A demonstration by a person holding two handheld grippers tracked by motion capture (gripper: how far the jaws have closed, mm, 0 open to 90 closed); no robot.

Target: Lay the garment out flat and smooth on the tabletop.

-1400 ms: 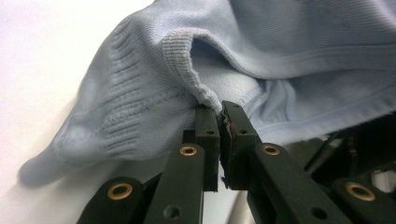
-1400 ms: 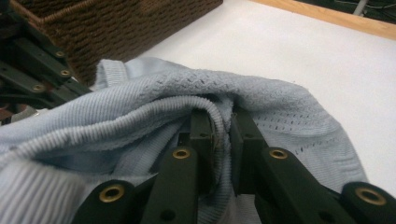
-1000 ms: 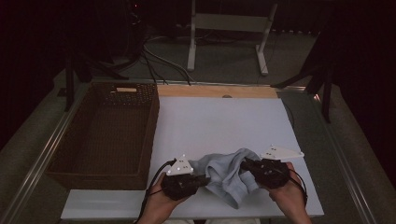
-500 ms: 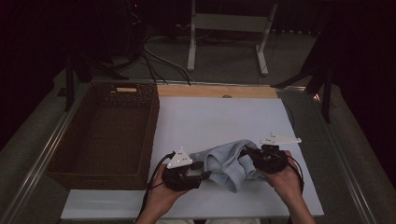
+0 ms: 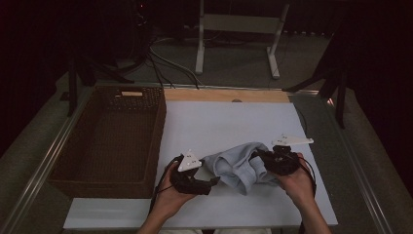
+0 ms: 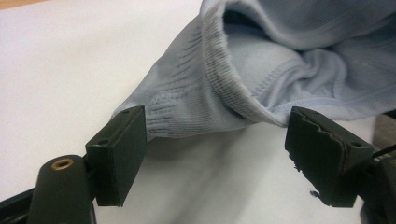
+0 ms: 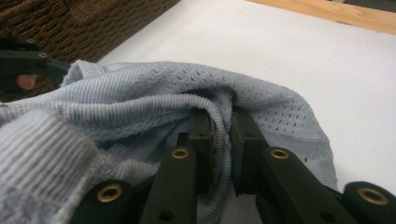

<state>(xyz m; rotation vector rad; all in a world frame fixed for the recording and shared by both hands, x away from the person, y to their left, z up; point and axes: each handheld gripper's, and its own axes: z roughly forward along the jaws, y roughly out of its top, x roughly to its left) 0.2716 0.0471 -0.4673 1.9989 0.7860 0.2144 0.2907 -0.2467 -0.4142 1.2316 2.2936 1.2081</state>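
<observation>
Pale-blue knitted garment (image 5: 238,165) lies crumpled on the white counter (image 5: 229,122), near its front edge, right of the brown wicker basket (image 5: 109,139). Left gripper (image 6: 215,154) fingers have just opened, its ribbed cuff loose between them; right gripper (image 7: 222,140) fingers pinch a ribbed fold.

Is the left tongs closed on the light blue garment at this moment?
No, the left tongs stand open, their jaws apart with the garment's ribbed hem lying loose beyond them.
</observation>
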